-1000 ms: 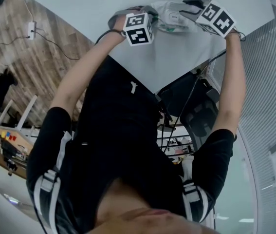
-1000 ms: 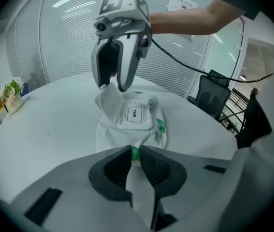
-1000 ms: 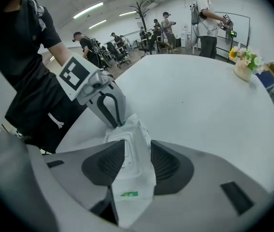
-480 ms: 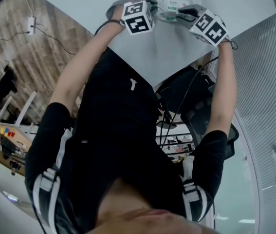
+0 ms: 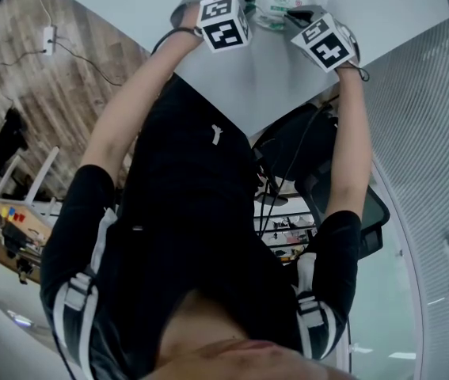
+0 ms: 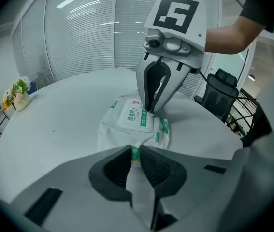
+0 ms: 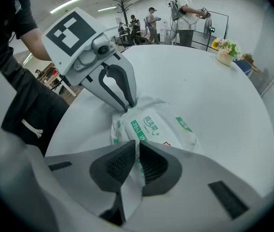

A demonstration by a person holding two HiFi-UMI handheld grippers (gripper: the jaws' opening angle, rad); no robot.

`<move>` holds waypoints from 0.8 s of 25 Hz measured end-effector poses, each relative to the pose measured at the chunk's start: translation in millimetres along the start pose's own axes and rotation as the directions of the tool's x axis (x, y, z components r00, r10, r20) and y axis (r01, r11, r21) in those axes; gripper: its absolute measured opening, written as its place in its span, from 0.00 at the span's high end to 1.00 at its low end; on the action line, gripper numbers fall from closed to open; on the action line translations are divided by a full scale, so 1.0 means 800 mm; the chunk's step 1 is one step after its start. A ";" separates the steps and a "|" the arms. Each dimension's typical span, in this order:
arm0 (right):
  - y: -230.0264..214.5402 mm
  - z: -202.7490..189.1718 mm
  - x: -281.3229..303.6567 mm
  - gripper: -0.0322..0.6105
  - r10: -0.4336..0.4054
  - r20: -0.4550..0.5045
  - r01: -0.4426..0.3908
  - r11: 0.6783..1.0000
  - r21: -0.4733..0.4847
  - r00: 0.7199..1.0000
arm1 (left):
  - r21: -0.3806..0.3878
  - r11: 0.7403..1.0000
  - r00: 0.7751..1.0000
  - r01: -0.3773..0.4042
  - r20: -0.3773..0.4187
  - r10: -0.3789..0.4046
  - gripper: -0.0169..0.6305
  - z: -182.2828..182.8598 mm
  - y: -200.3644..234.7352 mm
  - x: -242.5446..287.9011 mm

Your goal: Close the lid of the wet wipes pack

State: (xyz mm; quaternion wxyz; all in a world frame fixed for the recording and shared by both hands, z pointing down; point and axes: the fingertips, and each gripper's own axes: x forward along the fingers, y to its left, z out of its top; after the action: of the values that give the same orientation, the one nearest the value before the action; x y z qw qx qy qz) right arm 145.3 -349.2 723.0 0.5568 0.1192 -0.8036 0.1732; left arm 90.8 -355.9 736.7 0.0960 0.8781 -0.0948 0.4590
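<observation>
The wet wipes pack (image 6: 133, 124) lies on the round white table (image 6: 54, 120), white film with green print. Its hard lid (image 6: 137, 116) lies flat on top. My left gripper (image 6: 136, 154) is shut on the pack's near green-striped edge. My right gripper (image 7: 137, 158) has just been closing, and the pack's opposite edge (image 7: 137, 141) is now pinched between its pads. From the left gripper view the right gripper (image 6: 152, 108) points down at the lid's far corner. In the head view the pack (image 5: 281, 0) shows between both marker cubes.
A small flower pot (image 7: 226, 50) stands near the table's rim. A black office chair (image 5: 331, 188) sits beside the table edge. Several people (image 7: 187, 6) stand far off in the room. Bare tabletop (image 7: 214, 100) surrounds the pack.
In the head view my right gripper has moved left and inward onto the pack's edge. The left gripper has held its place on the pack.
</observation>
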 end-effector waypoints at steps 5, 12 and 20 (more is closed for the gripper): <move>-0.006 -0.004 0.003 0.90 -0.030 -0.034 0.030 0.999 0.023 0.999 | 0.007 1.000 1.000 0.007 -0.006 -0.007 0.90 0.004 0.000 0.001; -0.008 -0.004 0.002 0.90 -0.073 -0.063 0.072 0.997 -0.013 0.995 | 0.008 1.000 1.000 0.016 -0.015 -0.015 0.90 0.008 0.001 0.001; -0.001 0.002 -0.011 0.90 -0.127 0.023 0.125 0.989 0.085 0.992 | -0.034 0.999 1.000 -0.001 0.008 0.002 0.90 0.002 0.000 -0.001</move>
State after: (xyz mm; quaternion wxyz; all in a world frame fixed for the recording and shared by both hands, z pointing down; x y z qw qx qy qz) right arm 147.4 -350.4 714.1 0.5500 0.1952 -0.7942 0.1692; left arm 91.9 -356.3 734.9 0.1101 0.8781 -0.1037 0.4539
